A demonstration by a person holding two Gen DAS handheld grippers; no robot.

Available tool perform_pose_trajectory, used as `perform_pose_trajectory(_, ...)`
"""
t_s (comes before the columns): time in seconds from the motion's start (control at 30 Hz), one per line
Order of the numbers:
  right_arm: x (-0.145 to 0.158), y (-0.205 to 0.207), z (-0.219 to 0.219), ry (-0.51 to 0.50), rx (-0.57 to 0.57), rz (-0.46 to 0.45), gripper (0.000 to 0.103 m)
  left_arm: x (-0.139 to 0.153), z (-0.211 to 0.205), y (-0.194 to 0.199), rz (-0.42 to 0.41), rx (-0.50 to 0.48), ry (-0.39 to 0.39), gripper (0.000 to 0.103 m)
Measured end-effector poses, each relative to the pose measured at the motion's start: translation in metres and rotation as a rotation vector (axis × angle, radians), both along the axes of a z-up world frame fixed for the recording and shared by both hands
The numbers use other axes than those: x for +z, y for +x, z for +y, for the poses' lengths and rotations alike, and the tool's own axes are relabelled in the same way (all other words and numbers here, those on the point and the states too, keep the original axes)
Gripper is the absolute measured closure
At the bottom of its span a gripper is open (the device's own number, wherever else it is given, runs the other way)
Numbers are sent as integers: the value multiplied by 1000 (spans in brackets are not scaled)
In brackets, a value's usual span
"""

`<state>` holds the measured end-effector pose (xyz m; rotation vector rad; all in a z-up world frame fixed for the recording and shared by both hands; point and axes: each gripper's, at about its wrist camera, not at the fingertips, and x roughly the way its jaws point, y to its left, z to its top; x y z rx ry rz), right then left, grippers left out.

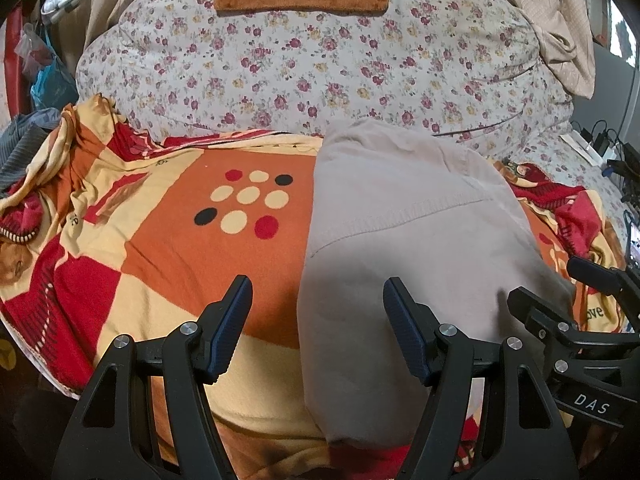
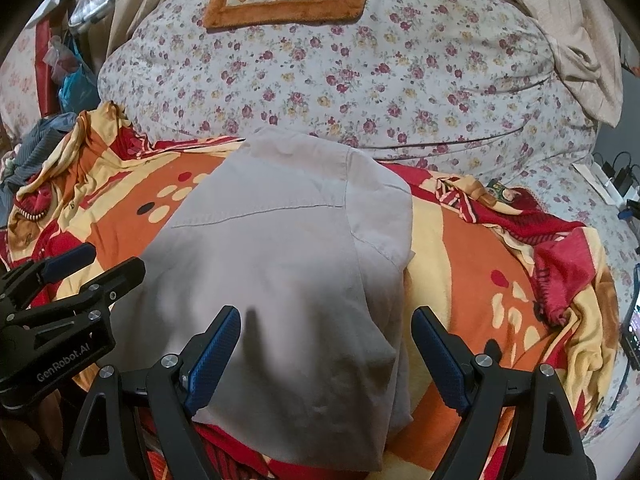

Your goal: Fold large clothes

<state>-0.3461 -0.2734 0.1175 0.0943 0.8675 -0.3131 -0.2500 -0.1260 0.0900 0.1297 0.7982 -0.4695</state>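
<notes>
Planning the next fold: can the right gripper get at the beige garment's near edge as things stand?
Probably yes. The right gripper is open, with the beige garment directly ahead between its fingers and nothing lying over it.

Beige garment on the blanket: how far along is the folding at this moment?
Done: the beige garment lies folded into a narrow stack on the orange blanket. In hand: nothing; the left gripper and right gripper are both open above it. Left: possibly one more fold; a striped grey cloth sits crumpled at the blanket's left edge.
</notes>
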Motion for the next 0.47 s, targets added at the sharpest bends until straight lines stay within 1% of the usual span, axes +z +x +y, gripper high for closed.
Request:
perform_pose_trajectory(0.23, -4, 7, -4, 13, 11, 11, 18, -1, -2, 6, 3, 0, 0, 35)
perform_pose_trajectory(0.37, -6, 9, -9, 26, 5, 12, 18, -3, -5, 8, -23, -10, 20, 35)
perform_pose_trajectory(0.47, -4, 10, -14, 42, 1, -2, 18, -4, -5, 15, -2, -10, 9, 35)
